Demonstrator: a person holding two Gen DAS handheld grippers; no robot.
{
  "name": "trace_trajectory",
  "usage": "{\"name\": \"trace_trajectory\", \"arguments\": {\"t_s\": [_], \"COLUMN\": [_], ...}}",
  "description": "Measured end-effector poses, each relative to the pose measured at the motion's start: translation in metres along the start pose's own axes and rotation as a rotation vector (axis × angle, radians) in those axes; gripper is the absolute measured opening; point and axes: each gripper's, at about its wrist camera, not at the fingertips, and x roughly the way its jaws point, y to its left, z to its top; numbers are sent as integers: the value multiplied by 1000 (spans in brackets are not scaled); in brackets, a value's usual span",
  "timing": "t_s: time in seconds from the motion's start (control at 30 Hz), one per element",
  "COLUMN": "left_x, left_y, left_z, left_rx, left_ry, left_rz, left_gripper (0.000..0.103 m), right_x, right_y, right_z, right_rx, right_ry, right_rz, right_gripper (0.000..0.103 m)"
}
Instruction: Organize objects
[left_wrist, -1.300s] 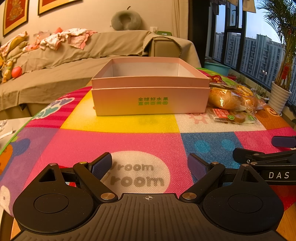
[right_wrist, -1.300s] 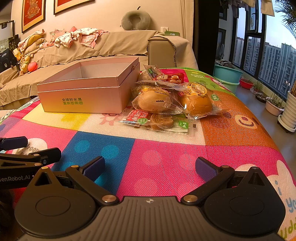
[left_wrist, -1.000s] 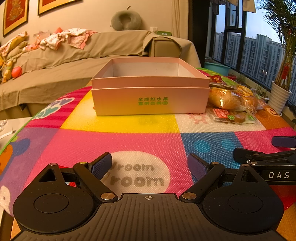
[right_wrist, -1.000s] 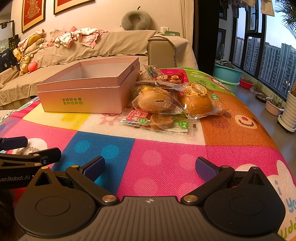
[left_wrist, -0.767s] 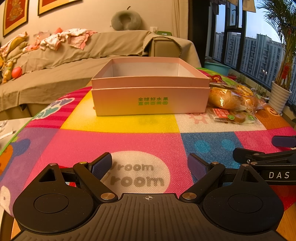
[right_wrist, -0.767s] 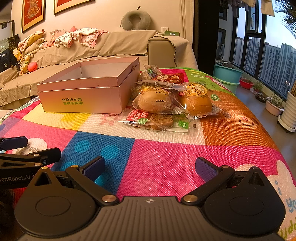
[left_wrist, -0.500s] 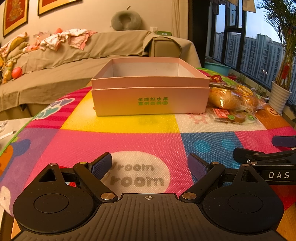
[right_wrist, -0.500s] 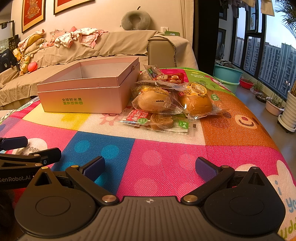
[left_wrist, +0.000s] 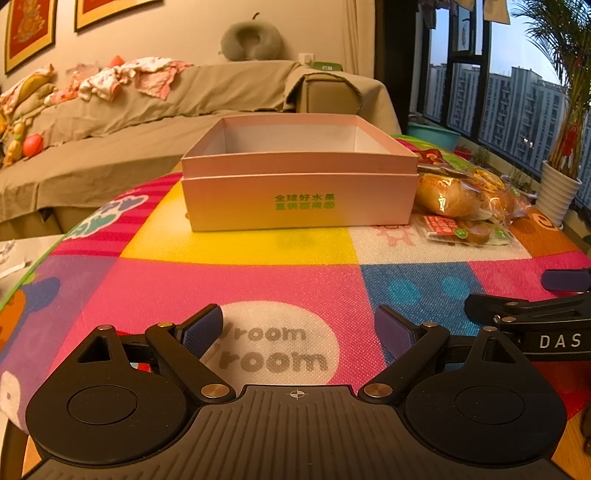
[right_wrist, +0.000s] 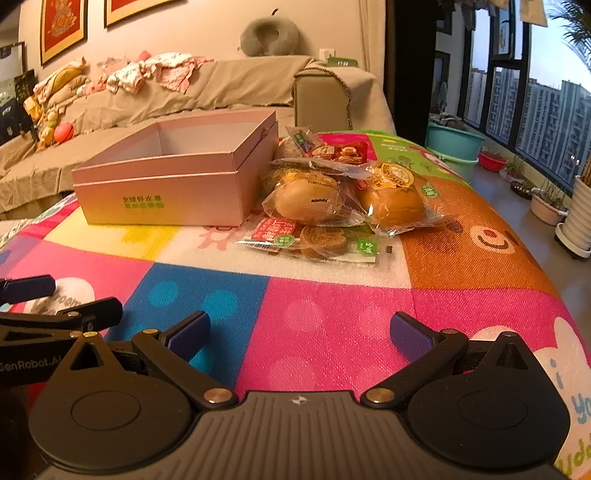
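An open, empty pink box (left_wrist: 299, 199) (right_wrist: 173, 192) with green print stands on the colourful mat. Right of it lies a pile of wrapped snacks: two bagged buns (right_wrist: 310, 201) (right_wrist: 393, 205), a flat red and green cookie pack (right_wrist: 314, 240) and a red snack bag (right_wrist: 332, 151) behind; the pile also shows in the left wrist view (left_wrist: 461, 199). My left gripper (left_wrist: 297, 330) is open and empty, low over the mat near its front. My right gripper (right_wrist: 300, 332) is open and empty, well short of the snacks.
The colourful play mat (right_wrist: 332, 314) covers the table. A draped sofa (left_wrist: 147, 122) with clothes and toys stands behind. Windows, teal basins (right_wrist: 454, 147) and plant pots (right_wrist: 580, 221) are on the right, beyond the table edge.
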Motion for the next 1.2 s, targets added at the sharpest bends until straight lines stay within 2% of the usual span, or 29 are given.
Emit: {"name": "trace_trajectory", "arguments": {"t_s": [0.23, 0.57, 0.67, 0.77, 0.87, 0.93, 1.03, 1.13, 1.2], "left_x": [1, 3, 0, -9, -20, -23, -13, 23, 54], "left_y": [-1, 1, 4, 12, 29, 44, 60, 73, 84], "left_z": [0, 1, 2, 12, 38, 63, 98, 120, 128], "left_rx": [4, 8, 14, 13, -4, -32, -17, 2, -42], "left_ry": [0, -1, -4, -31, -98, -144, -179, -119, -56], "left_rz": [5, -1, -6, -13, -30, -29, 28, 68, 84], "left_gripper": [95, 95, 90, 87, 87, 87, 87, 87, 87], "right_x": [0, 3, 5, 5, 0, -11, -34, -56, -68], "right_y": [-3, -1, 0, -2, -4, -3, -2, -9, -16], "right_z": [3, 12, 14, 18, 24, 31, 46, 62, 72], "right_rx": [-36, -23, -27, -26, -12, -27, -62, -36, 1], "right_ry": [34, 102, 111, 136, 150, 98, -53, -217, -307], "right_rz": [35, 19, 17, 40, 101, 106, 67, 75, 70], "right_gripper": [103, 103, 103, 103, 103, 103, 103, 103, 103]}}
